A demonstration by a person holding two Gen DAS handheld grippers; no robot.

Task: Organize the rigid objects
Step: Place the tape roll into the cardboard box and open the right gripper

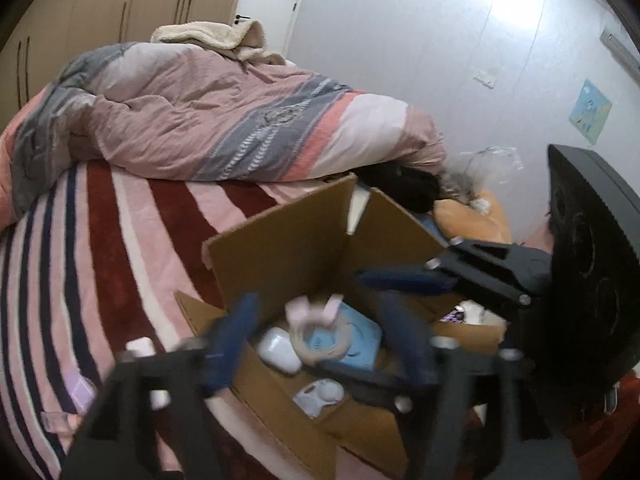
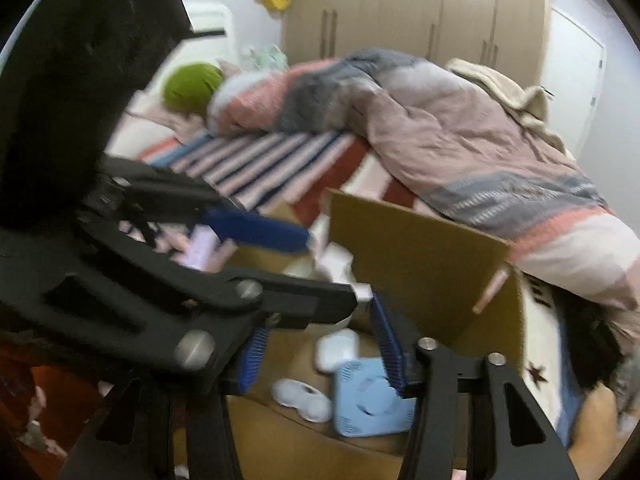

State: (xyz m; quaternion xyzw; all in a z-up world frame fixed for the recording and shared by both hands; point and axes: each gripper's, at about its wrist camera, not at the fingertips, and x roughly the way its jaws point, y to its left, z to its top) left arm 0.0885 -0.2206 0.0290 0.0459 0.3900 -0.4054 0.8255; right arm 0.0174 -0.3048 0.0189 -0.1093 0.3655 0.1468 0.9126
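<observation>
Pink-eared ring shows only leftward – green ball only rightward.

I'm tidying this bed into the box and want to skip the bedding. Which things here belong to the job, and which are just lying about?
Part of the job:
- cardboard box
- light blue device
- white case
- ring with pink ears
- small white holder

Just lying about:
- striped duvet
- cream blanket
- green cushion
- orange pillow
</observation>
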